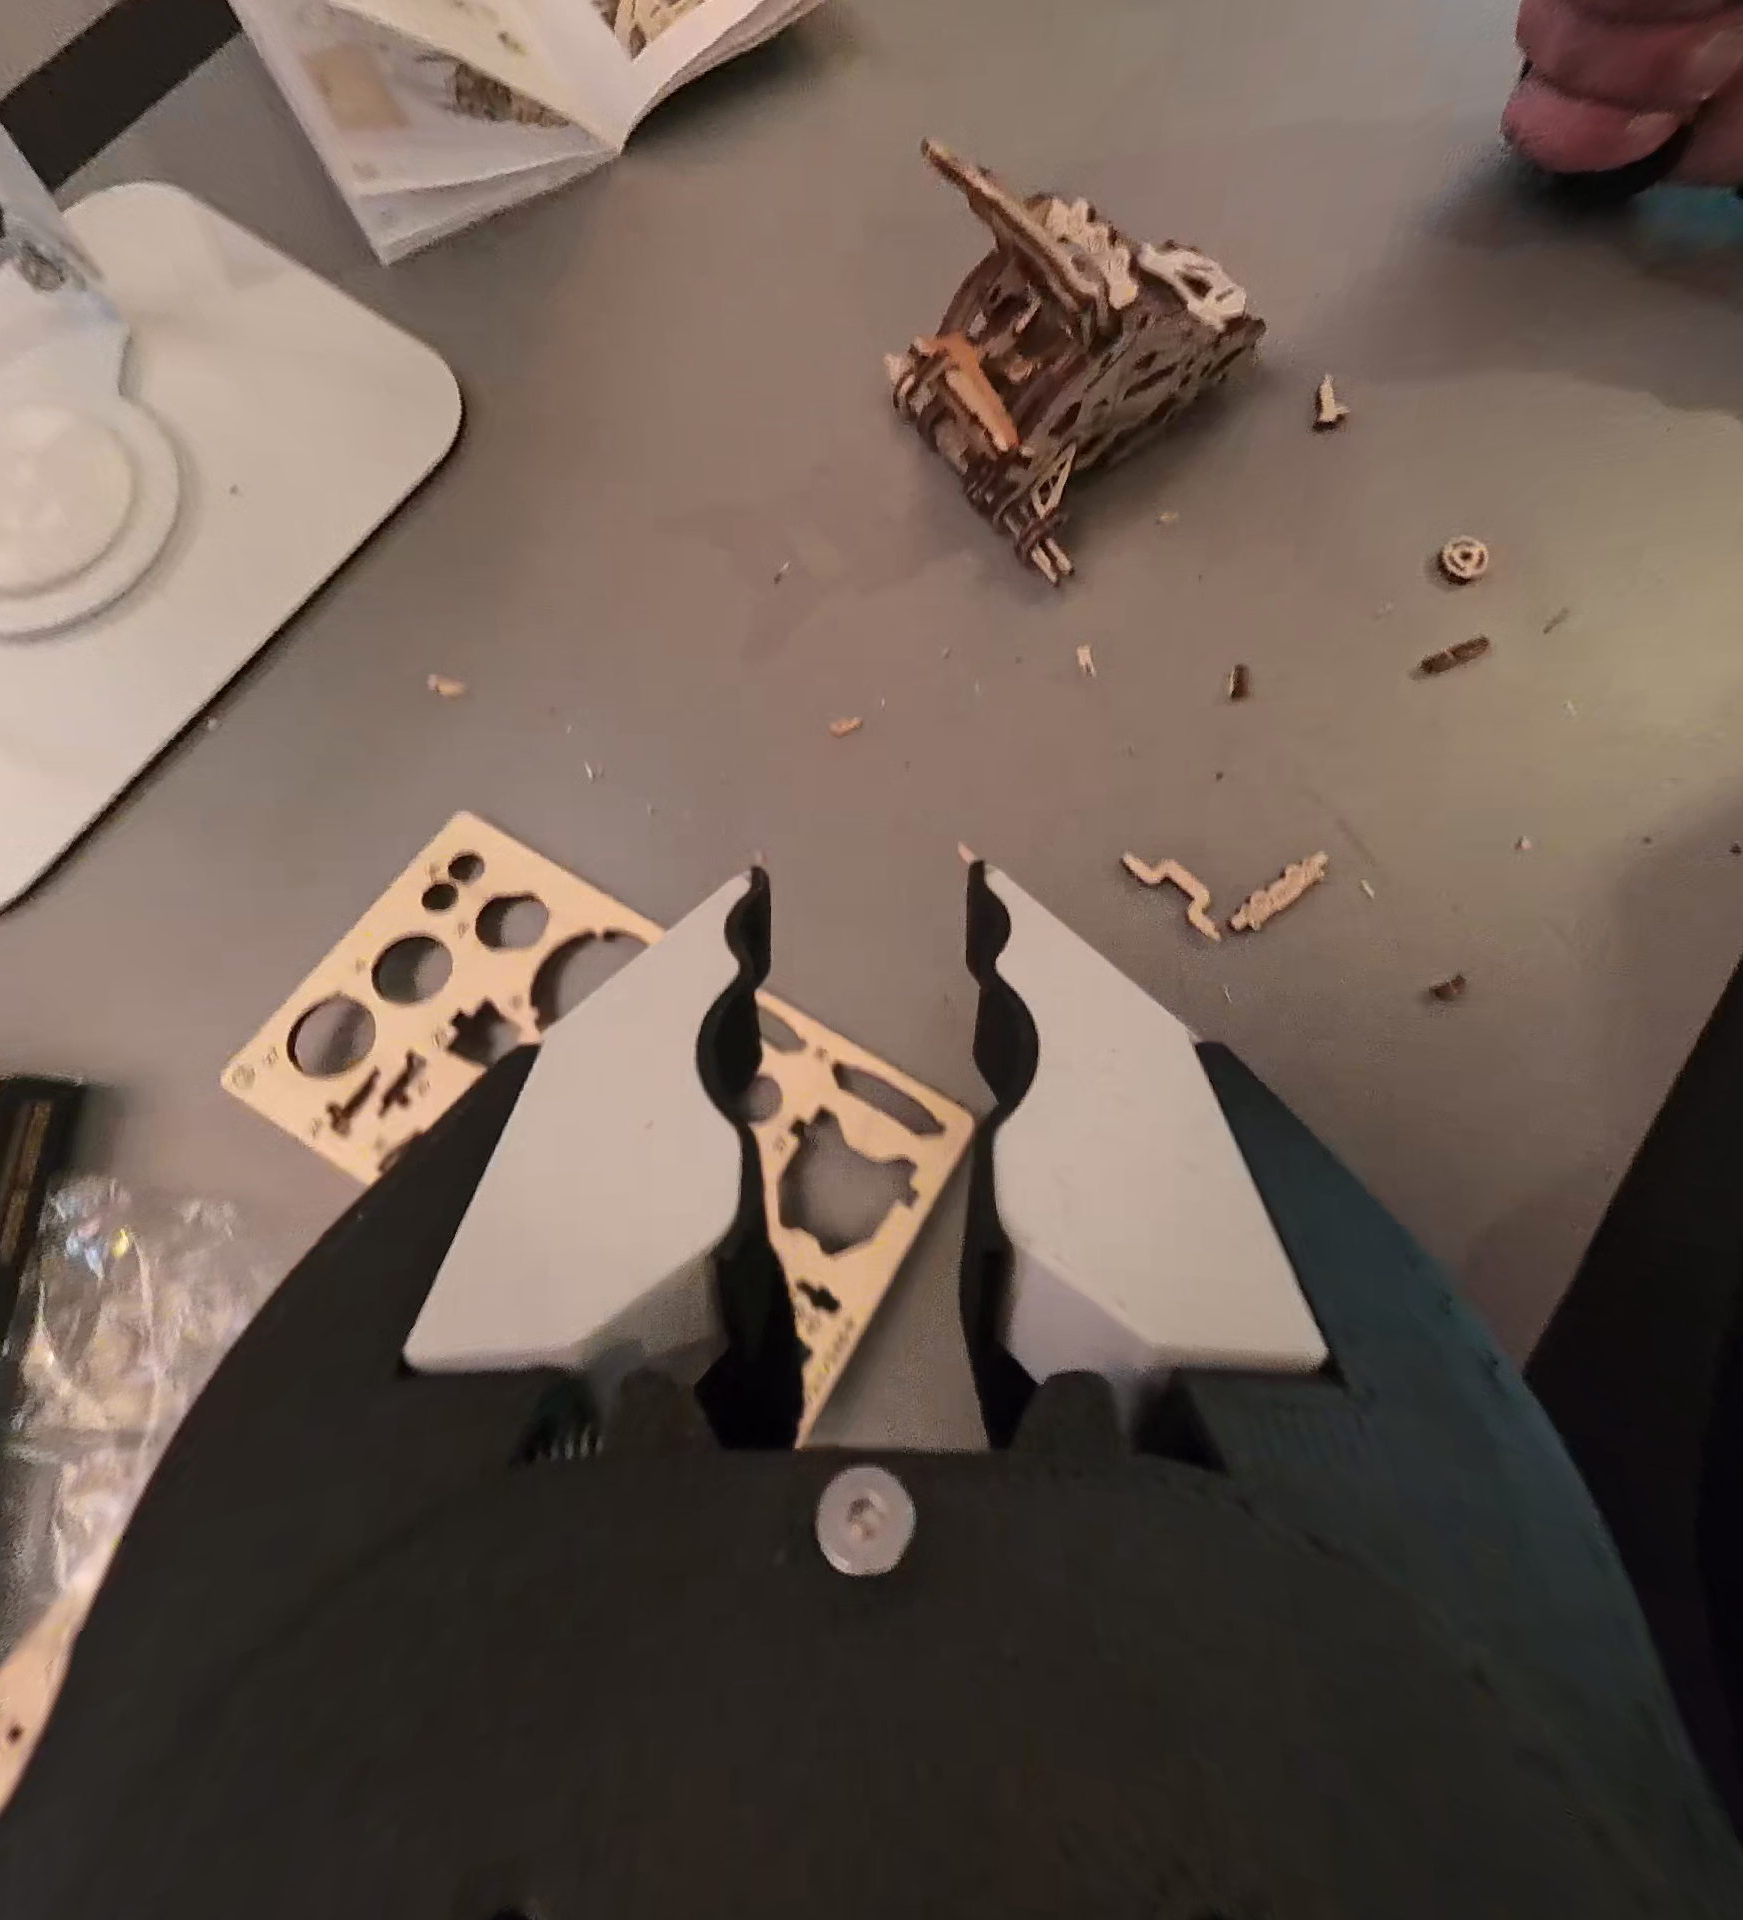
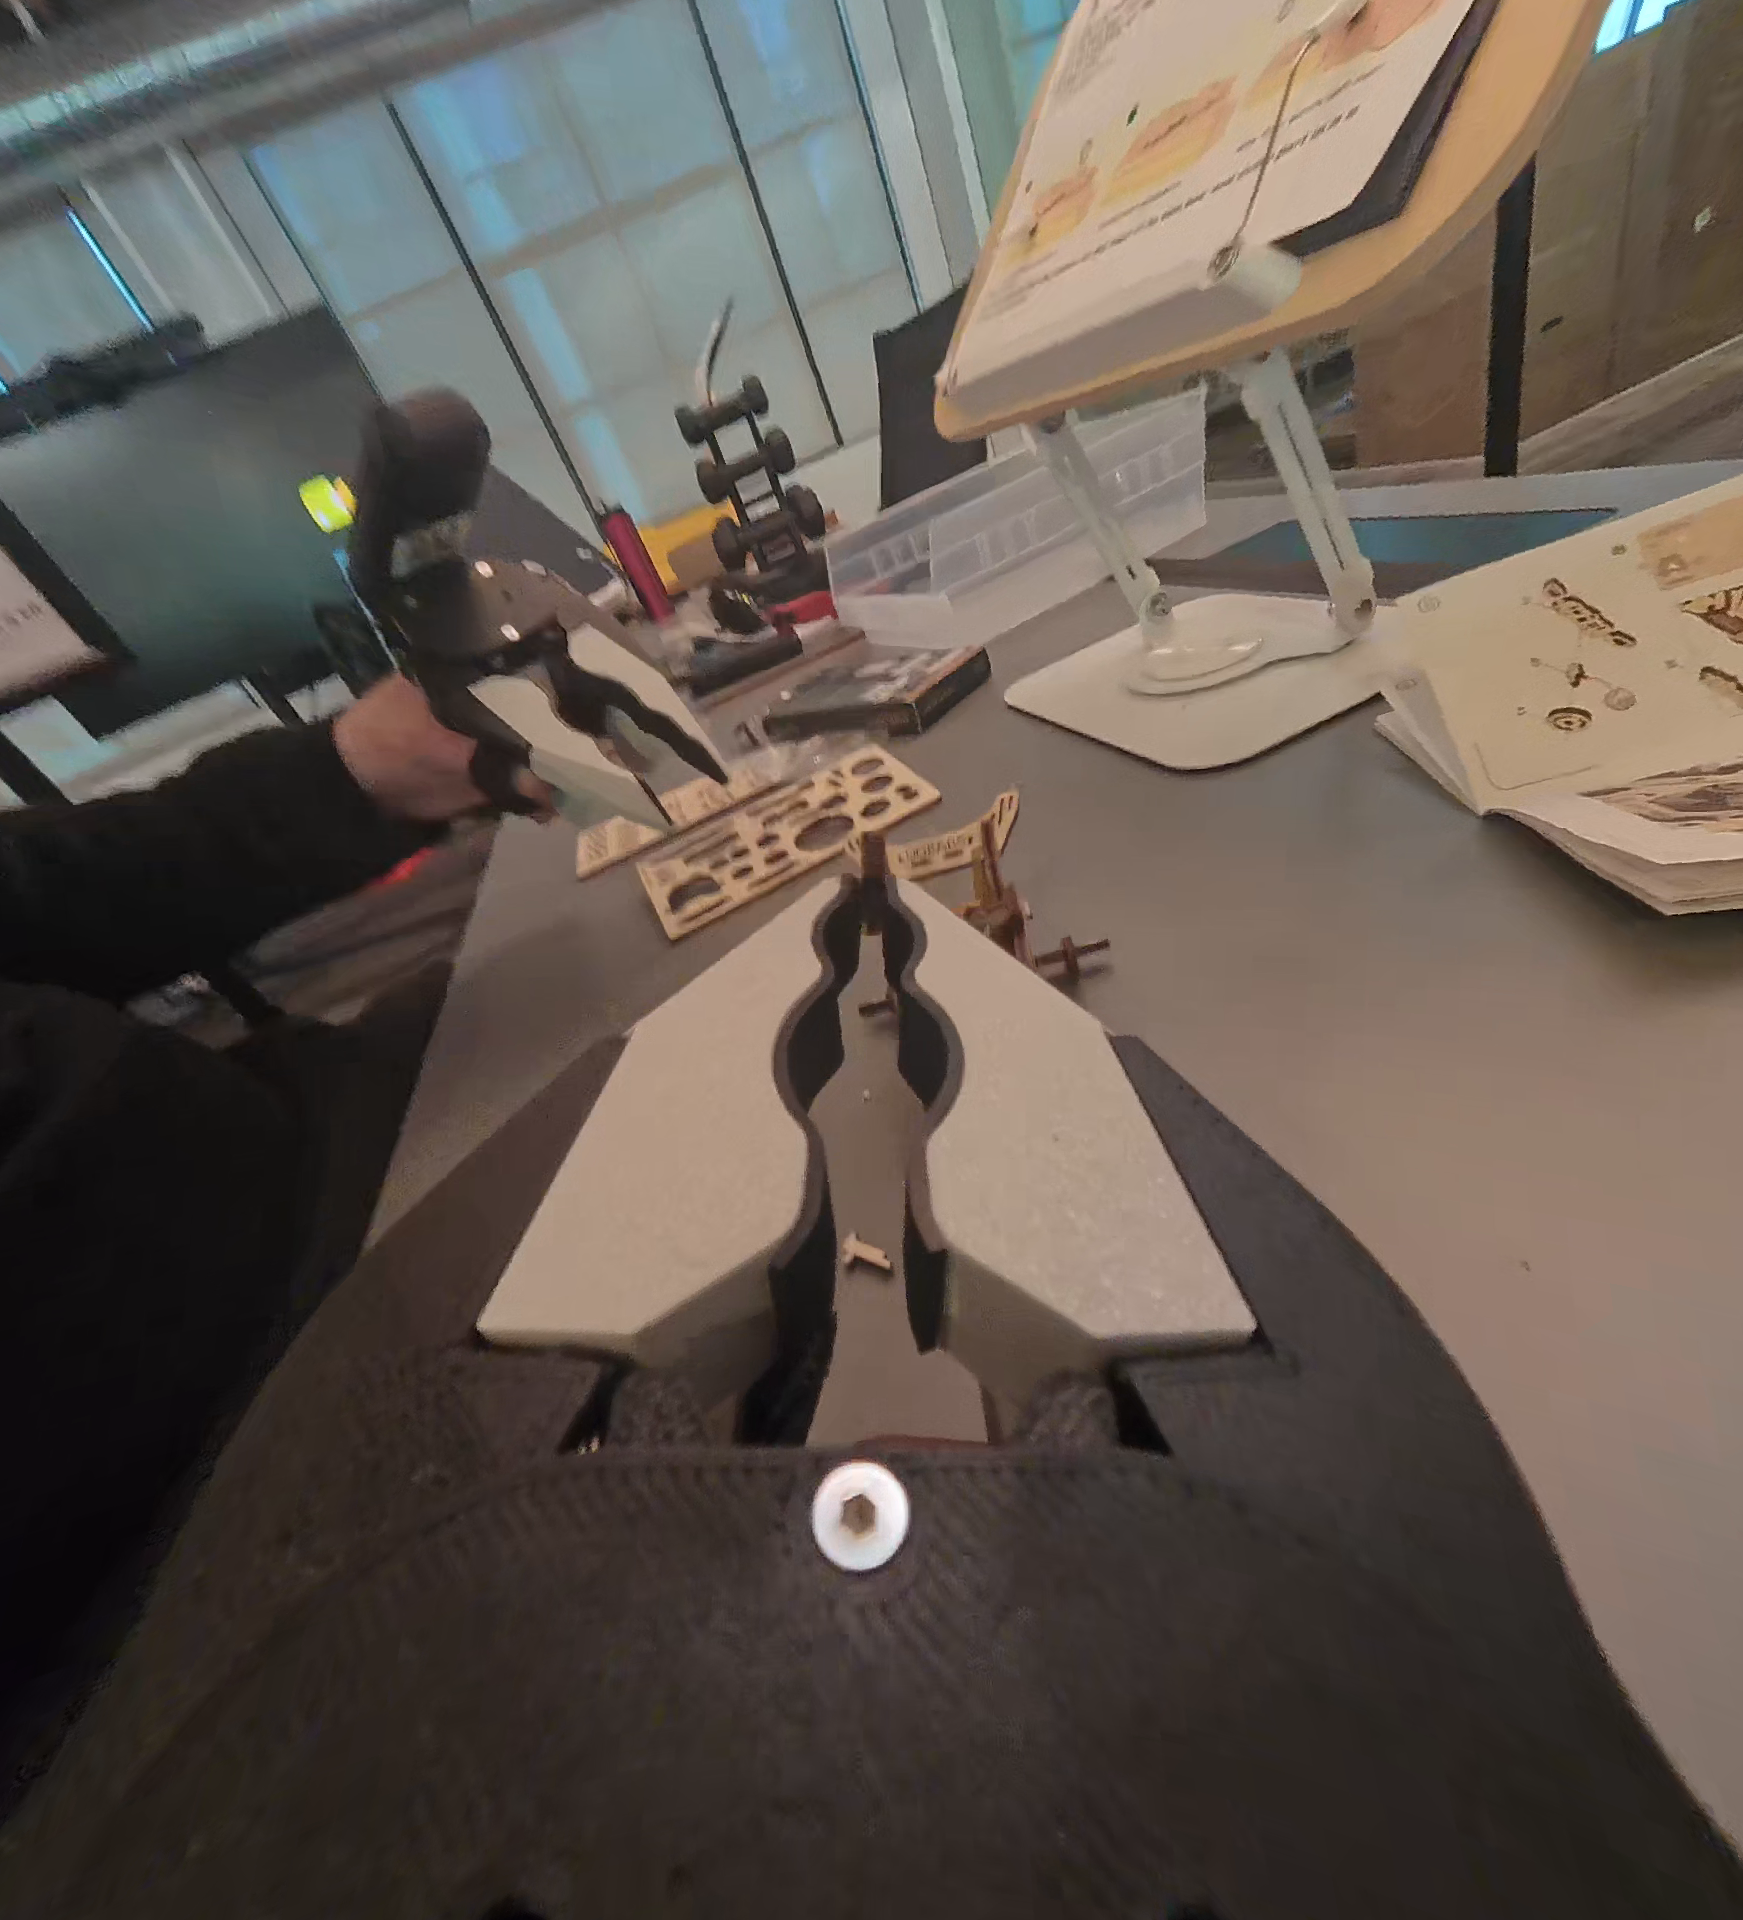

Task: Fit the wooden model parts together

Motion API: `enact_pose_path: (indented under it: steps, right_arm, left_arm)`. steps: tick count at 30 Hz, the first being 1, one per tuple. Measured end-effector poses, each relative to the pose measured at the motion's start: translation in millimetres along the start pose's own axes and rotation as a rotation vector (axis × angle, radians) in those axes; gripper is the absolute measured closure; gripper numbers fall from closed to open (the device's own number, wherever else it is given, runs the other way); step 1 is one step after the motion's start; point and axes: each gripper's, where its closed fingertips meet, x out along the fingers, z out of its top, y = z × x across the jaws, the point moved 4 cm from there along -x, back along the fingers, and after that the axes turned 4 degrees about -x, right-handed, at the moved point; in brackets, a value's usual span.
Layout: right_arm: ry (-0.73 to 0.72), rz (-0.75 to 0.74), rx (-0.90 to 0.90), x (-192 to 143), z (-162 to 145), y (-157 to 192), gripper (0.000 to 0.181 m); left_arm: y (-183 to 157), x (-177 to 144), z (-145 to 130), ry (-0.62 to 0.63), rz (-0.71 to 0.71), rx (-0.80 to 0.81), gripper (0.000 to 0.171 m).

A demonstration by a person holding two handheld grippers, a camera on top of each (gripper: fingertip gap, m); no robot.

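Observation:
The part-built wooden model (image 1: 1075,364) stands on the grey table (image 1: 701,540), far ahead of my left gripper (image 1: 865,878). That gripper is open and empty, held over a punched-out wooden sheet (image 1: 493,997). Loose wooden pieces (image 1: 1173,894) and a small gear (image 1: 1464,561) lie to its right. In the right wrist view, my right gripper (image 2: 872,888) is shut on a small dark wooden part (image 2: 870,854), just in front of and left of the model (image 2: 997,899). The left gripper (image 2: 638,769) shows farther off over the sheets (image 2: 794,821).
An open instruction booklet (image 2: 1625,727) lies at the right. A white stand (image 2: 1210,665) holds a board with a page behind the model. A dark box (image 2: 877,696) and a clear plastic case (image 2: 1002,540) sit farther back. A hand (image 1: 1656,94) is beyond the model. Wood chips litter the table. Some 25 cm of space lies between my two pairs of fingers. To reach the small gear (image 1: 1464,561) in a straight line is about 15 cm for my right fingers, about 20 cm for my left.

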Motion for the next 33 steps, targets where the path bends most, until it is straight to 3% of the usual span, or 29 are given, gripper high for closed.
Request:
enact_pose_path:
  steps: [7, 15, 20, 25, 33]
  right_arm:
    - [0.252, -0.109, -0.182, -7.2, -30.9, 29.9, 0.181]
    - [0.521, -0.229, -0.304, -8.3, -65.1, 37.7, 0.18]
    - [0.558, -0.235, -0.335, -3.3, -70.5, 38.6, 0.178]
    - [0.573, -0.242, -0.312, -2.3, -70.1, 37.5, 0.149]
    - [0.539, -0.314, -0.296, 16.9, -47.9, 12.2, 0.097]
  left_arm:
    - [-12.2, 7.1, -20.0, 0.038, 0.018, -0.006, 0.135]
    - [-31.6, 67.4, 30.5, -0.085, -0.06, -0.015, 0.122]
    - [-39.6, 101.4, 57.6, -0.105, -0.061, 0.039, 0.107]
    - [-39.8, 108.2, 65.7, -0.115, -0.077, 0.033, 0.104]
    - [-29.8, 82.2, 49.6, -0.151, -0.047, -0.019, 0.105]
